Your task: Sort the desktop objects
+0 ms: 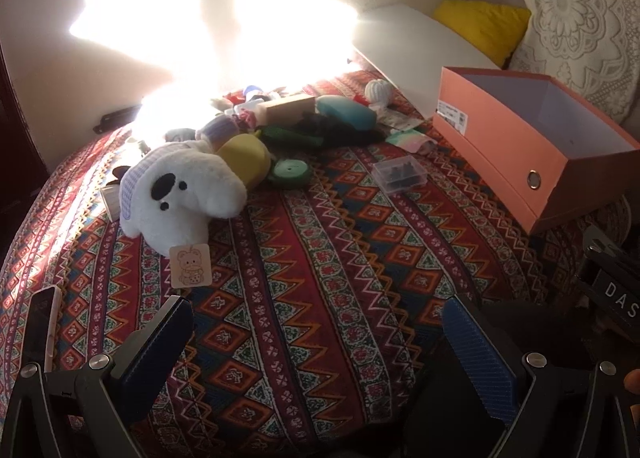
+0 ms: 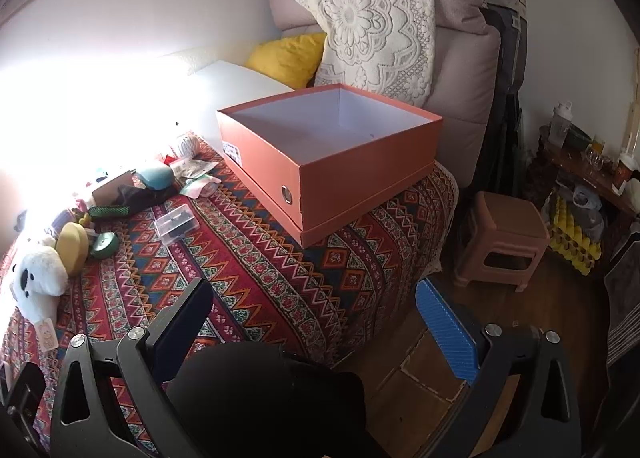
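Note:
A pile of small objects lies on the patterned tablecloth: a white plush dog, a yellow round thing, a green tape roll, a clear plastic case and a teal case. An open orange box stands at the right, its inside bare; it also shows in the right wrist view. My left gripper is open and empty above the cloth. My right gripper is open and empty over the table's near edge.
A white lid leans behind the box. Yellow and lace cushions lie on a sofa beyond. A pink stool stands on the wood floor to the right. Sun glare washes out the far left of the table.

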Tool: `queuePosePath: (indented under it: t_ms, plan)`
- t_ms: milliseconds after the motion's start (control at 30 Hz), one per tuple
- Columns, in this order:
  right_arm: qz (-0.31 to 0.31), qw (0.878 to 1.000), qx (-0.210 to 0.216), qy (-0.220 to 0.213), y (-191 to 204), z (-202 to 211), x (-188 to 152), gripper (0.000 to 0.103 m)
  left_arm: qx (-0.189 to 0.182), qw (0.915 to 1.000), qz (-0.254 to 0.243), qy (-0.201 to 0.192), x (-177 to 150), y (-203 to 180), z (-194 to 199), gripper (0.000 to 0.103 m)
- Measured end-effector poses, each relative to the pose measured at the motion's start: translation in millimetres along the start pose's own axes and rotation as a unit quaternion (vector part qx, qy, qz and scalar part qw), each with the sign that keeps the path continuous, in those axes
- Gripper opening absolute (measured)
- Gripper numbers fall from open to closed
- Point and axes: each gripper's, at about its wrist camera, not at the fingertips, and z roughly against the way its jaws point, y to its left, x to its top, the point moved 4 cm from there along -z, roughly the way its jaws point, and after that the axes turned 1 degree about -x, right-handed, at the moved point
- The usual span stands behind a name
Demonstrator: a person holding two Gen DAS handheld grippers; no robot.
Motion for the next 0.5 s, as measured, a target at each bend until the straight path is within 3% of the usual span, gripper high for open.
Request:
queuePosePath:
  t_ms: [500]
  plan:
    - [0.007,1.000,0.004,-0.006,4.1,1.9,0.2,0.103,-0.017,0.9997,0.019,0.000,-4.6,6.4,4.3,0.103]
